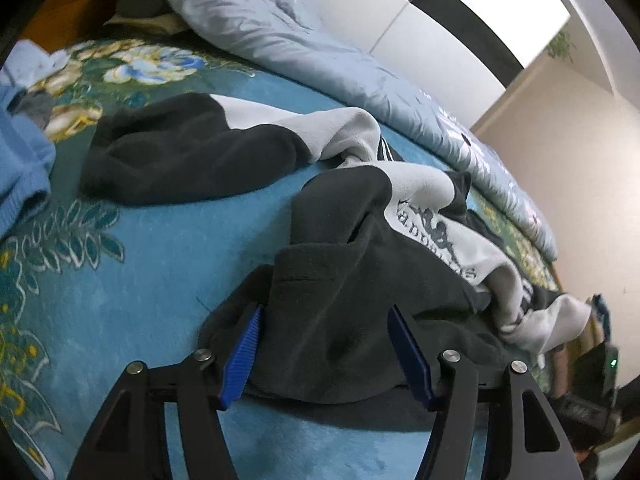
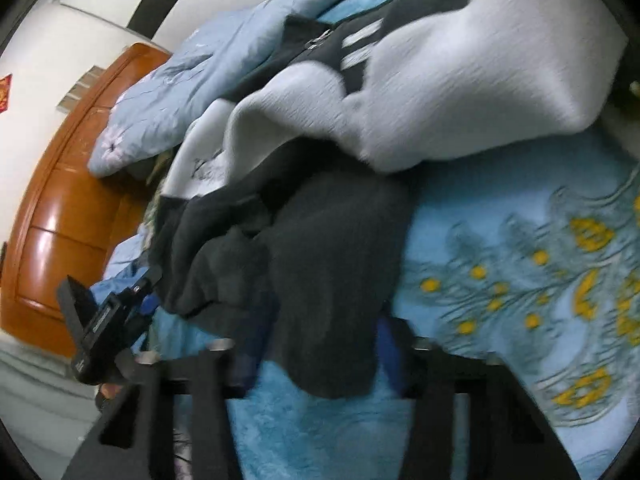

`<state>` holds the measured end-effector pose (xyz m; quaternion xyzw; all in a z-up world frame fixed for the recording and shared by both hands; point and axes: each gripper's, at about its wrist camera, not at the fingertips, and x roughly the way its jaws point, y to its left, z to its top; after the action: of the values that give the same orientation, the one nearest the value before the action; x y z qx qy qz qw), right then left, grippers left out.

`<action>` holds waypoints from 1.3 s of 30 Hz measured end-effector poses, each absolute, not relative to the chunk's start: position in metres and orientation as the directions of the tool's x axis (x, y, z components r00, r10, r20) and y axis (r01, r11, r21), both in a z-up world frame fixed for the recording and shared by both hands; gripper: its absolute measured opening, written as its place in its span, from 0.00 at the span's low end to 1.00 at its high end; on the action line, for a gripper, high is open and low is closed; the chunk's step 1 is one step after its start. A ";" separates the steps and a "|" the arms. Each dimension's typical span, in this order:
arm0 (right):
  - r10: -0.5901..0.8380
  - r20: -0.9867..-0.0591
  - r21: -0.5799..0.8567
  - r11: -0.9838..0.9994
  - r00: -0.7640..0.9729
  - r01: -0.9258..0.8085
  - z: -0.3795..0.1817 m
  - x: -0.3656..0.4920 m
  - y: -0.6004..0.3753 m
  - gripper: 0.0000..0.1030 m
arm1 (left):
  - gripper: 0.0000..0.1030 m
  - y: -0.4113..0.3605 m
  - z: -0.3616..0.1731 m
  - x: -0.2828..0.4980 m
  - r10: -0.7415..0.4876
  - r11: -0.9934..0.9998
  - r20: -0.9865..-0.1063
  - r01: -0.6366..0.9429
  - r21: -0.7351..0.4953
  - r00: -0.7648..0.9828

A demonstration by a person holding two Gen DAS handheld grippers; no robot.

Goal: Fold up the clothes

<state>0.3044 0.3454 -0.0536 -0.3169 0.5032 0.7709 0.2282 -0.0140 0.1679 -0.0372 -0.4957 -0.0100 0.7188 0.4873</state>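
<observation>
bare blanket (image 1: pixel 152 264) left; quilt (image 1: pixel 304 40) blocks behind.

Left gripper (image 1: pixel 324 354): black linkage arms, silver pivot screws, ribbed blue finger pads (image 1: pixel 240 356). Right gripper (image 2: pixel 320 356): same black frame, blue pads blurred; green indicator light noted on body.

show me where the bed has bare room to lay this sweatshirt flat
The widest bare stretch of blue floral blanket lies left of the left gripper, between the black-and-white sweatshirt and the blue knit garment. Another patch lies right of the right gripper. Behind the sweatshirt it is crowded by the pale blue quilt.
</observation>
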 end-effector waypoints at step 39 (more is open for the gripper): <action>0.628 -0.299 0.834 -0.194 -0.719 -0.516 -0.015 0.517 0.337 0.10 | 0.29 0.217 -0.052 0.078 0.682 -0.327 -0.685 -0.730 -0.600 0.258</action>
<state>0.5166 0.3374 -0.0153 0.0542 0.5151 0.7708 0.3710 0.0775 0.2170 -0.0518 -0.5411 0.0225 0.6089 0.5797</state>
